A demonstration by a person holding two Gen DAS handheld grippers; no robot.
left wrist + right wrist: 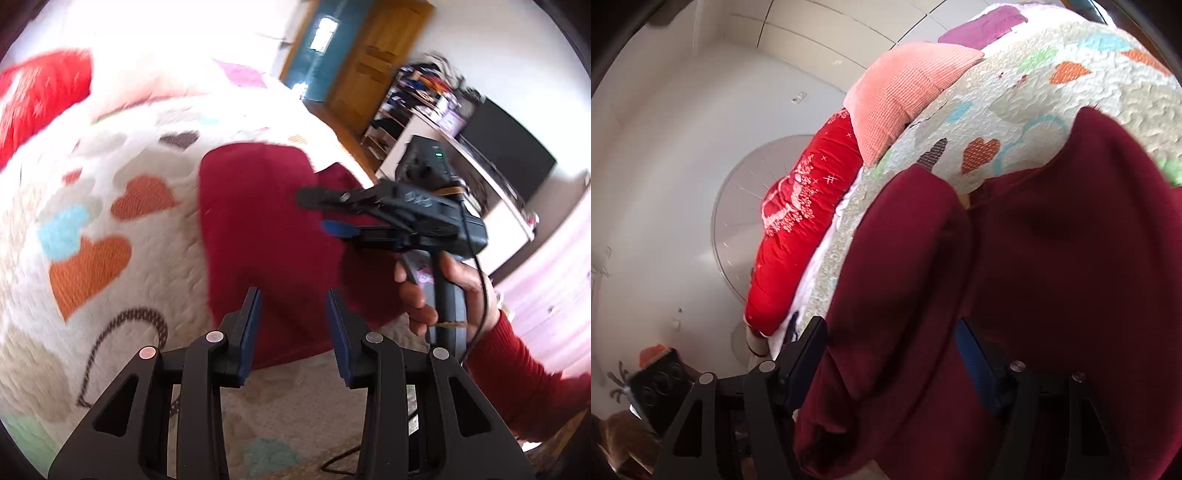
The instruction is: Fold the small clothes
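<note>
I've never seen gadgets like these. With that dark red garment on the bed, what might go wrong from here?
1. The dark red garment looks bunched into lobes, so a fold made now may come out crooked.
2. The right gripper stands open around a lump of cloth and may pinch several layers together.
3. The left gripper is also open, so nothing seems to pin the garment on the heart-patterned quilt; it might slide.

Black claws (293, 328) with blue pads (251, 332); red ribbed sleeve (524, 380).
</note>
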